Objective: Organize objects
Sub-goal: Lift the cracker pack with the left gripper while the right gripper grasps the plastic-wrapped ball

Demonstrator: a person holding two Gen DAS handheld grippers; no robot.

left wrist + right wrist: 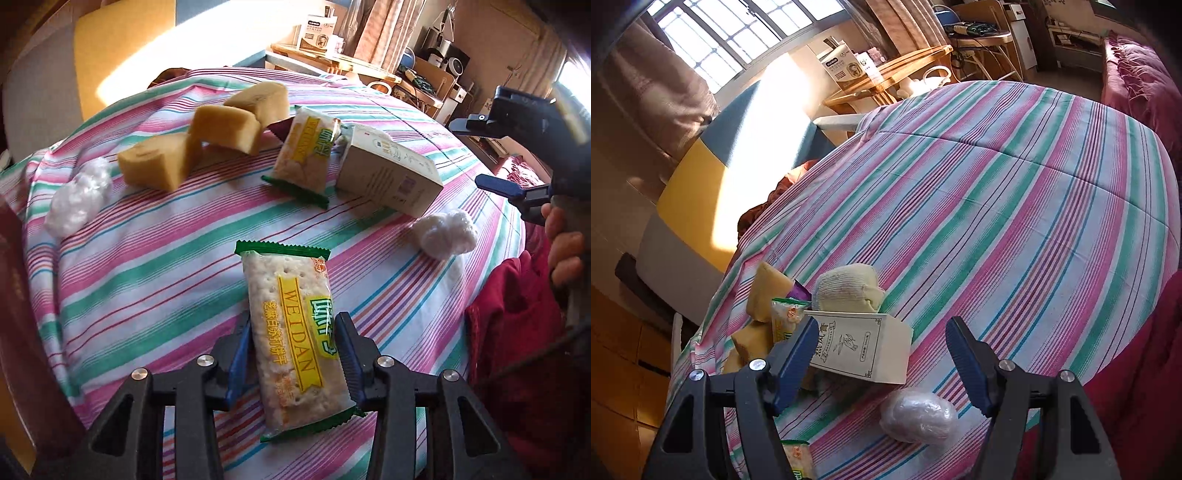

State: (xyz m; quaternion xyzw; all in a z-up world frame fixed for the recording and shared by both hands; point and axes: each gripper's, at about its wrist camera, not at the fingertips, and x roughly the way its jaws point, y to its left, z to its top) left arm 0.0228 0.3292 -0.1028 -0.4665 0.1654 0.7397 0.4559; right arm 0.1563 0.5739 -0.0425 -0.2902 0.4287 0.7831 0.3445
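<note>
- In the left wrist view, the purple wrapper (277, 130) is almost wholly hidden behind the far cracker packet (303, 157); only a dark corner can be seen.
- In the right wrist view, the far cracker packet (785, 321) is partly covered by a blue finger, and a packet edge at the bottom of the frame is cut off.
- The print on the cream box (388, 173) is too small to be read in the left wrist view; in the right wrist view a framed drawing is made out on the box (860, 350).
- A knitted cream bundle (847, 291) is seen only from the right wrist, behind the box.
- The left gripper (293, 354) is closed onto the near cracker packet (291, 332), which is clamped across its width between the blue pads and lies lengthwise over the striped bedsheet (147, 277).
- The right gripper (882, 354) is held wide apart, with nothing between its fingers; the box and a white plastic wad (918, 415) lie on the bed beneath the gap.
- Whether the right gripper's left finger touches the box cannot be told.
- Three yellow sponge blocks (199, 140) lie touching in a row beyond the packets, with a second plastic wad (79, 197) near them.
- The right gripper (513, 184) is seen at the frame edge in the left wrist view, with a hand (563, 247) around its handle.
</note>
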